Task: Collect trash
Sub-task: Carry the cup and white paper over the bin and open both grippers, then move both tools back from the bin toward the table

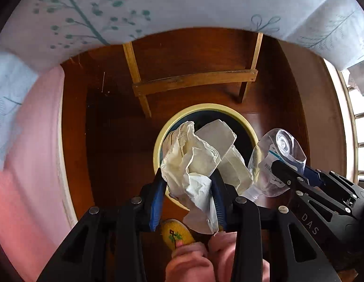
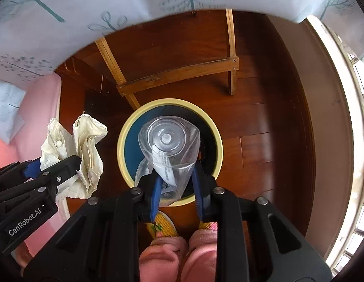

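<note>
Crumpled paper, off-white and creased, sits pinched in my left claw (image 1: 189,188) — the wad (image 1: 193,159) bulges out past both blue pads, so the jaws stand part open, closed on its lower folds. It hangs directly over the bin (image 1: 158,145), a round tub with a pale yellow rim and dark inside, standing on the wooden floor (image 1: 111,129).

My right claw (image 2: 176,183) holds a clear plastic bottle (image 2: 169,141) near its neck end, base pointing down toward the bin (image 2: 217,141); the jaws are narrow and pressed on the crushed, flattened body. From the right wrist view the bottle is centred over the bin mouth.

Handling notes:
- Paper: very light, soft, no spring to speak of. I judge it may cling to a pad or snag on a fold when let go. Loose flaps hang on either side; the grip low on the bunch looks adequate.
- Bottle: light, thin-walled, already dented, slick surface with a white label (image 2: 164,164). I expect it to slip free readily — and to bounce off the rim if it falls off-centre.

Both pieces look placed for a drop. A wooden chair frame (image 2: 179,75) stands just behind the bin, and the person's yellow slippers (image 2: 160,225) are near its front edge.
</note>
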### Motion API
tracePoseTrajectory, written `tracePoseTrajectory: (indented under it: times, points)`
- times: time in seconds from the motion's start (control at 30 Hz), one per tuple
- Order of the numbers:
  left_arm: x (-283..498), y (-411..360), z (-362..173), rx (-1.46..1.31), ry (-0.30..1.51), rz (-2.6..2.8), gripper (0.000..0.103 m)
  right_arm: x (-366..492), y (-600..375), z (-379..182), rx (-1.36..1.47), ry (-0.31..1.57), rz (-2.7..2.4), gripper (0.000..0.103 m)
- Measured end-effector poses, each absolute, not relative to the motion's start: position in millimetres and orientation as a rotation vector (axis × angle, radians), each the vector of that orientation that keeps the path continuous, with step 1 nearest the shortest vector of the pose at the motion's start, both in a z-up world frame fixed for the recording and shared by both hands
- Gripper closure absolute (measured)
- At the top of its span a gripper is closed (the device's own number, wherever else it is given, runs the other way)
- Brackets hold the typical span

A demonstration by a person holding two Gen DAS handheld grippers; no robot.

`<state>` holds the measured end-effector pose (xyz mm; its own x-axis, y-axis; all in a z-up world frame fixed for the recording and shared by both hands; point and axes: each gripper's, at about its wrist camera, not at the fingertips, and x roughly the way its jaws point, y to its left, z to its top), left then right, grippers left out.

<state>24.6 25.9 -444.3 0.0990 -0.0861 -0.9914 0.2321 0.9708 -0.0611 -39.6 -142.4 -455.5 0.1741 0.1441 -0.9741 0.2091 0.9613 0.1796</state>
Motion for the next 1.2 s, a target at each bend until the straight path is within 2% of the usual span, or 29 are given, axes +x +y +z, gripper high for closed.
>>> tracePoseTrajectory:
  times: [0.2, 0.23, 0.27, 0.3, 0.33, 0.37, 0.43, 0.63, 0.83, 1.2]
  points:
    - [31.4, 14.6, -495.4, 0.122, 1.477, -0.234, 0.056, -34.2, -150.8, -515.8, 0.350, 1.448, -0.014, 0.080]
    - [33.3, 14.3, -500.8, 0.121, 1.488, -0.231, 0.052, -33.5, -151.8, -521.4, 0.359, 1.455, -0.013, 0.078]
    - [35.4, 14.4, -505.5, 0.118, 1.504, -0.229, 0.043, -32.1, -151.8, -525.8, 0.368, 1.459, -0.013, 0.071]
    - [38.2, 15.6, -508.9, 0.111, 1.519, -0.227, 0.038, -32.4, -154.0, -528.4, 0.376, 1.463, -0.014, 0.065]
    - [39.0, 15.9, -511.4, 0.107, 1.526, -0.218, 0.034, -32.4, -155.9, -530.3, 0.384, 1.466, -0.016, 0.054]
    - [42.3, 17.7, -512.9, 0.106, 1.529, -0.212, 0.028, -32.6, -156.5, -531.6, 0.388, 1.468, -0.023, 0.050]
    - [42.0, 20.1, -512.4, 0.109, 1.532, -0.198, 0.022, -31.5, -158.1, -533.5, 0.400, 1.474, -0.024, 0.050]
    - [43.7, 31.6, -477.1, 0.065, 1.507, -0.157, 0.022, -27.8, -159.4, -504.7, 0.396, 1.451, -0.044, 0.050]
    - [37.9, 38.6, -409.2, 0.047, 1.451, -0.142, 0.022, -26.8, -163.1, -458.9, 0.386, 1.434, -0.070, 0.050]
    - [12.4, 45.0, -247.4, 0.040, 1.305, -0.135, 0.022, -38.0, -164.5, -314.8, 0.385, 1.353, -0.045, 0.050]
